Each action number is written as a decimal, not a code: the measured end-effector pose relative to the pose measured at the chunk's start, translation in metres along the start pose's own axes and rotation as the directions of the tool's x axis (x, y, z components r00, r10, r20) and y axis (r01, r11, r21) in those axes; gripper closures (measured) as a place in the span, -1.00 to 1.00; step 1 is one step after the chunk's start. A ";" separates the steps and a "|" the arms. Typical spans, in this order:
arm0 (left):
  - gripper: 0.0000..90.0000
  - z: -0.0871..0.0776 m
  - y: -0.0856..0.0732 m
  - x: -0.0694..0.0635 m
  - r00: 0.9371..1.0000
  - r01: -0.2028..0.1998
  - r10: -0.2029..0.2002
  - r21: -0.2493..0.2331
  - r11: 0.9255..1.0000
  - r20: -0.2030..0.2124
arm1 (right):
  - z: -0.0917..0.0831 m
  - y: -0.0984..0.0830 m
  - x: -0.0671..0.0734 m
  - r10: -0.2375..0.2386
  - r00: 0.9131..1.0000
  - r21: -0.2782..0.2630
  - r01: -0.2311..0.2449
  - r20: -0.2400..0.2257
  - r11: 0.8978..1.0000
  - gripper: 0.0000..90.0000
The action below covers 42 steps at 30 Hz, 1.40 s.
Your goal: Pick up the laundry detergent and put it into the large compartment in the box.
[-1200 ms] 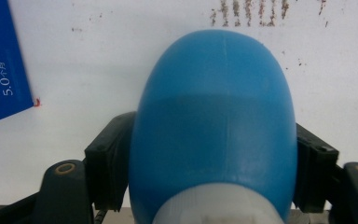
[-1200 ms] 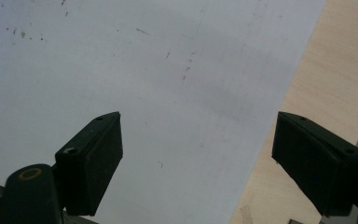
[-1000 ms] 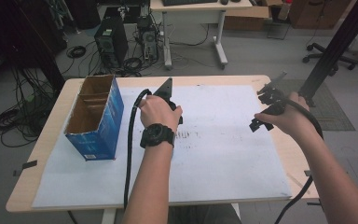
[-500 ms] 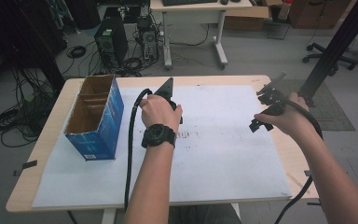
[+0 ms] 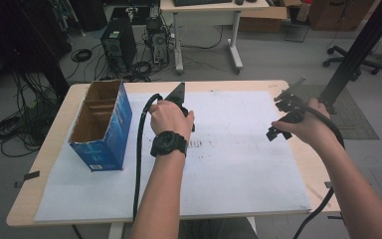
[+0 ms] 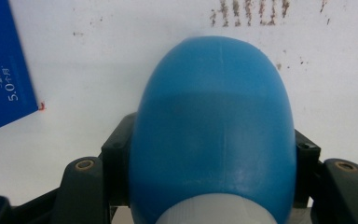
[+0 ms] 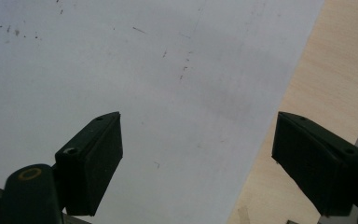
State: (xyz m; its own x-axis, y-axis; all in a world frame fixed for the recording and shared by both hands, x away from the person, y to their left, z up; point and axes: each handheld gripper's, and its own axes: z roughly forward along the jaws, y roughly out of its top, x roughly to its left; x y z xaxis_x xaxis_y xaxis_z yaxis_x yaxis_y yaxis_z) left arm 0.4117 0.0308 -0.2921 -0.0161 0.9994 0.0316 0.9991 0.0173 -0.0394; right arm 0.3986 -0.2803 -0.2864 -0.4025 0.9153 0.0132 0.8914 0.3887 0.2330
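In the left gripper view a smooth blue rounded object with a white base (image 6: pixel 213 135) sits between the black jaws, and my left gripper (image 6: pixel 213 154) is shut on it above the white sheet. From the high view that gripper (image 5: pixel 188 119) is near the table's middle, mostly covered by the hand with a black watch (image 5: pixel 169 143). My right gripper (image 7: pixel 198 163) stands open with nothing between its jaws, over the white sheet's edge. In the high view it (image 5: pixel 274 132) hovers at the right side of the table.
A blue cardboard box (image 5: pixel 102 127), open at the top with dividers inside, stands on the left part of the table. A white sheet (image 5: pixel 229 169) with dark smudges covers most of the wooden table (image 5: pixel 25 204). Cables trail from both grippers.
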 end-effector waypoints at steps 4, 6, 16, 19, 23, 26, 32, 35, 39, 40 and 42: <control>-0.17 -0.003 0.000 0.001 1.000 0.003 -0.003 0.013 1.000 0.012 | -0.001 0.000 0.000 0.001 1.000 -0.001 -0.001 0.001 1.000 -0.64; -0.17 -0.004 0.000 0.002 1.000 0.000 -0.001 0.013 1.000 0.015 | -0.001 0.001 0.000 0.000 1.000 -0.002 0.000 0.000 1.000 -0.64; -0.17 -0.015 0.001 0.003 1.000 -0.006 0.006 0.028 1.000 0.027 | -0.003 0.003 0.000 -0.002 1.000 -0.005 0.002 0.001 1.000 -0.64; -0.17 -0.018 0.001 0.004 0.999 -0.004 0.003 0.029 1.000 0.034 | -0.004 0.003 0.001 -0.002 1.000 -0.005 0.002 0.002 1.000 -0.64; -0.17 -0.022 0.001 0.006 0.999 -0.004 0.003 0.029 1.000 0.039 | -0.006 0.003 0.001 -0.002 1.000 -0.006 0.002 0.003 1.000 -0.64; -0.17 -0.026 0.001 0.007 0.999 -0.007 0.006 0.033 0.999 0.037 | -0.007 0.004 0.001 -0.003 1.000 -0.008 0.003 0.004 1.000 -0.64; -0.17 -0.035 0.000 0.008 0.999 -0.009 0.008 0.031 0.999 0.036 | -0.007 0.005 0.001 -0.004 1.000 -0.008 0.004 0.003 1.000 -0.64; -0.17 -0.042 0.000 0.009 0.999 -0.010 0.009 0.029 1.000 0.038 | -0.008 0.005 0.001 -0.005 1.000 -0.009 0.005 0.001 1.000 -0.64; -0.17 -0.050 0.000 0.009 0.999 -0.013 0.011 0.031 0.999 0.040 | -0.009 0.006 0.001 -0.002 1.000 -0.012 0.002 0.000 1.000 -0.64; -0.17 -0.052 0.000 0.010 0.999 -0.013 0.012 0.030 0.999 0.040 | -0.009 0.006 0.001 -0.003 1.000 -0.011 0.003 -0.001 1.000 -0.64; -0.17 -0.056 0.000 0.009 0.999 -0.014 0.013 0.032 0.999 0.040 | -0.009 0.006 0.000 -0.003 1.000 -0.011 0.003 -0.001 1.000 -0.64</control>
State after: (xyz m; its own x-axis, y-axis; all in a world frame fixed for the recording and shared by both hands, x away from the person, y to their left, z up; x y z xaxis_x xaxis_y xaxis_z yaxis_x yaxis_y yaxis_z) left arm 0.4142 0.0385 -0.2361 -0.0049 0.9999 -0.0092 0.9974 0.0043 -0.0714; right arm 0.4025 -0.2787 -0.2763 -0.4052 0.9141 0.0134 0.8881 0.3901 0.2433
